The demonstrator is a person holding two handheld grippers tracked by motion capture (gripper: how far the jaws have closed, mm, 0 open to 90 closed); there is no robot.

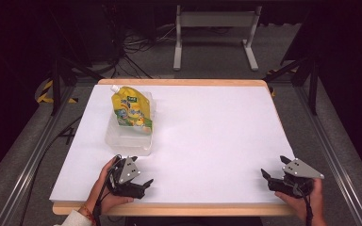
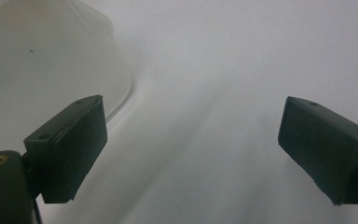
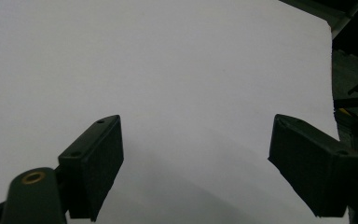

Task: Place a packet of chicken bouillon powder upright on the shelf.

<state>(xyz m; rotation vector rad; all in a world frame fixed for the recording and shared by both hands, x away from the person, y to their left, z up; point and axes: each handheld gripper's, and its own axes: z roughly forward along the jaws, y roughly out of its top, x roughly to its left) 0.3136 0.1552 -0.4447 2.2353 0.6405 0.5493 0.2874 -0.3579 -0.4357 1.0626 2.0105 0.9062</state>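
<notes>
Both claws, left claw (image 1: 147, 182) and right claw (image 1: 265, 174), are rested released at six o'clock, apparently readied; yellow pouch (image 1: 132, 111) is propped in a clear tub (image 1: 127, 139) at ten.

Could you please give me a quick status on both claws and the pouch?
Left claw open, empty. Right claw open, empty. Yellow pouch in the clear tub, untouched. Nothing in the way.

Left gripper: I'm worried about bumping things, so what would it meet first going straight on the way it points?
Probably nothing: the left gripper, jaws open, faces bare white table; the clear container sits just beside its line.
</notes>
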